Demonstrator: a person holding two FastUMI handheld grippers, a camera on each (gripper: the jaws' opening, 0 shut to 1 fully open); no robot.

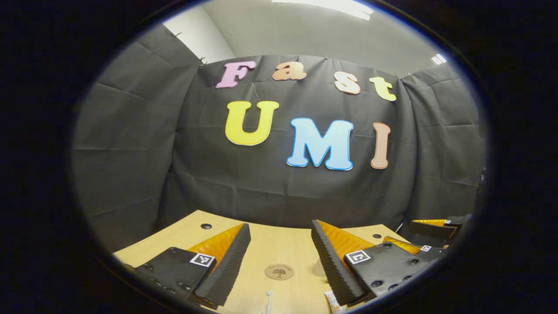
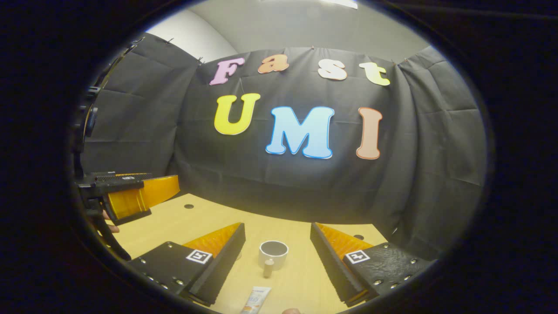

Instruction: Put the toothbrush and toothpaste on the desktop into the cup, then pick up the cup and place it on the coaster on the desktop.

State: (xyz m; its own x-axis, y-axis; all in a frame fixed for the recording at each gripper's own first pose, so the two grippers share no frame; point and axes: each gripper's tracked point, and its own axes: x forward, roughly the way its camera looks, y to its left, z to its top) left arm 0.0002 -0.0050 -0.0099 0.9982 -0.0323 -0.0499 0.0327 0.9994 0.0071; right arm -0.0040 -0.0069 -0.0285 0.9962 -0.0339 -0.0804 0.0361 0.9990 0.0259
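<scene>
Coaster (image 1: 279, 271) printed with tree emblem, toothpaste (image 2: 255, 300) label unreadable, cup (image 2: 273, 254) plain.

Toothpaste (image 2: 256, 300) before cup (image 2: 273, 254), apparently apart.

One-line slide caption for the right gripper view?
Right gripper open above the desk, framing the empty cup with the toothpaste tube lying nearer.

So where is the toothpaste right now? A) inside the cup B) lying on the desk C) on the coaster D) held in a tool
B: in the right gripper view the toothpaste lies flat on the desk, nearer the camera than the cup.
</scene>
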